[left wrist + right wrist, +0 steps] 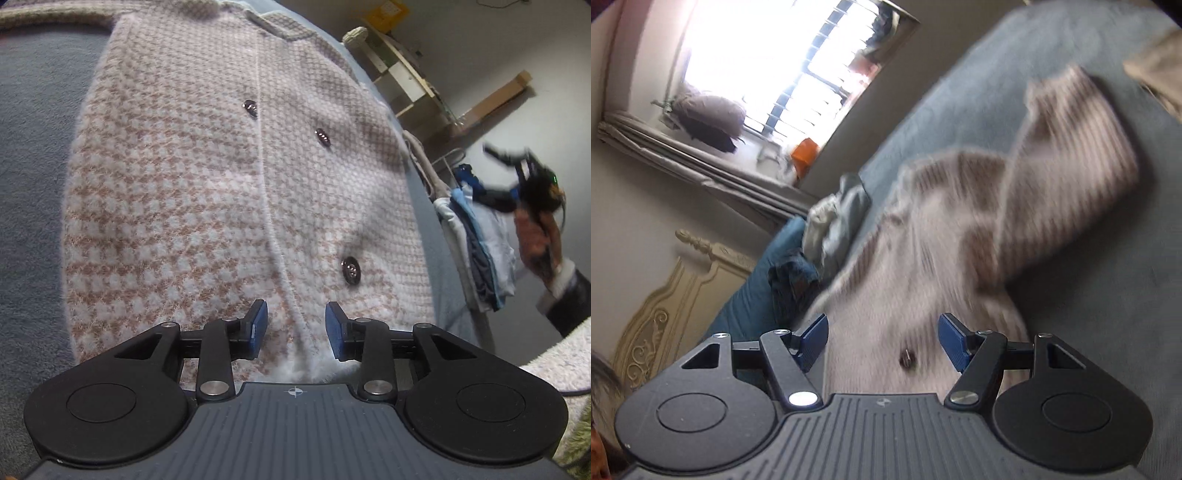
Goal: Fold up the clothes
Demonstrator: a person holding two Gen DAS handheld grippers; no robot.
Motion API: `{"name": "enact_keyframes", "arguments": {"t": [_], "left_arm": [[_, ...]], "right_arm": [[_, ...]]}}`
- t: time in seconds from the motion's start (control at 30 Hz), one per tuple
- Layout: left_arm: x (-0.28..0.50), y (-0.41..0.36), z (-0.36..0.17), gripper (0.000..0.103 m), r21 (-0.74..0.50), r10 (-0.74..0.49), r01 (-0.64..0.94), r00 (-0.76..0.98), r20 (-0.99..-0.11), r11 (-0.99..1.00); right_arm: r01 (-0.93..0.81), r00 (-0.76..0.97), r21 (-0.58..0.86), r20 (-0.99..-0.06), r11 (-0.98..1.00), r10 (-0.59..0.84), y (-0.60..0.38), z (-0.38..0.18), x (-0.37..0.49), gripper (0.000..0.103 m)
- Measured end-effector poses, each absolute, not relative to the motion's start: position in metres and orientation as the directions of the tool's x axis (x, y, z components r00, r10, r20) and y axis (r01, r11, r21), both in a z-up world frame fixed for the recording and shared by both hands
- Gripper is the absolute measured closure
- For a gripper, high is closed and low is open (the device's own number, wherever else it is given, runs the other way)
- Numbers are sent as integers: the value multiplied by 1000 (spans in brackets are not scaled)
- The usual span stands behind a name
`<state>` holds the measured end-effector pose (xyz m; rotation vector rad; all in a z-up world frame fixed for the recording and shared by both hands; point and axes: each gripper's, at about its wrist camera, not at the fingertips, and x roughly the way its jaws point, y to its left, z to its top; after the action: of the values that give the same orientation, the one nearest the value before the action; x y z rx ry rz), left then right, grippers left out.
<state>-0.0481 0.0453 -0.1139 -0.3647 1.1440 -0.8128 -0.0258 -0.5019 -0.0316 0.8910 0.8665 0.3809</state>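
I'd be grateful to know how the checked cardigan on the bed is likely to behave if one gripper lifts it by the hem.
The cardigan is a fuzzy knit lying flat, so it would probably droop and fold. Its nap should grip the pads well. The buttons may snag.

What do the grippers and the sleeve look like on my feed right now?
Both grippers, left gripper and right gripper, are alike: black linkage arms with silver pivot screws, blue finger pads, round black side housings and a ribbed grey body with a small crosshair mark. In the left view, the right hand shows a dark sleeve with a white cuff, and a thin cable beside it.
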Motion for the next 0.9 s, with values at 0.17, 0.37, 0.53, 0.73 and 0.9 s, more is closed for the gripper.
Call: {"name": "enact_keyframes", "arguments": {"t": [0.17,0.37,0.53,0.73,0.9], "left_arm": [[-42,35,-120,69,-625,-707,355,176,-685,695],[-39,19,-125,71,-598,-673,350,153,-723,721],[-48,5,-122,93,-518,-621,407,176,-764,752],[-53,4,-109,98,-483,-607,439,199,-770,757],[-51,-2,-118,98,-458,-579,451,173,-797,766]], "right_arm": [[125,420,665,-708,736,568,-465,-80,-79,35],[158,275,569,-810,807,518,-434,-130,-126,41],[199,293,586,-801,786,523,-431,-140,-136,78],[108,306,531,-822,840,481,-421,-124,-140,95],[103,258,487,-855,867,450,-418,-136,-141,95]]}}
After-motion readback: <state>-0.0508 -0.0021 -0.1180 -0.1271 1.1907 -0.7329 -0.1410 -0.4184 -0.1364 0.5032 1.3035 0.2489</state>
